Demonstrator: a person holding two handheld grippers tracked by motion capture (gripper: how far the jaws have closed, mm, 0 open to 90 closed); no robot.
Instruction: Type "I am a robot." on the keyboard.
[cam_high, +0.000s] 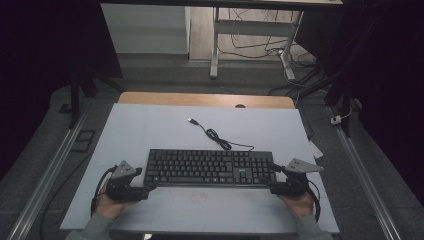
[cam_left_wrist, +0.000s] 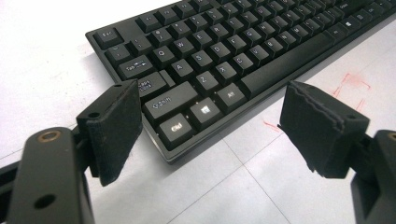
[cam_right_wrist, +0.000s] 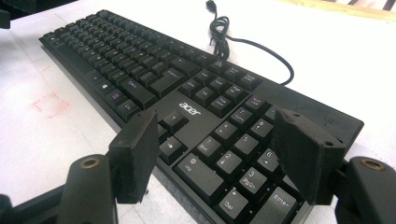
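I see my left gripper (cam_high: 148, 185) at the left end of the flat black plastic keyboard (cam_high: 210, 167), its 2 jaws spread wide and holding nothing. In the left gripper view, the keyboard's near-left corner, with the Ctrl key, sits in the gap between the jaws; I cannot tell whether either pad touches it. The keyboard lies across the middle of the pale white table sheet (cam_high: 150, 125), its long edge facing me. From the keyboard's far edge a thin black cable (cam_high: 220, 139) loops away to a USB plug (cam_high: 191, 120) lying loose on the sheet. At the keyboard's right end I hold my right gripper (cam_high: 269, 181), jaws also apart and empty, straddling the number-pad corner in the right gripper view.
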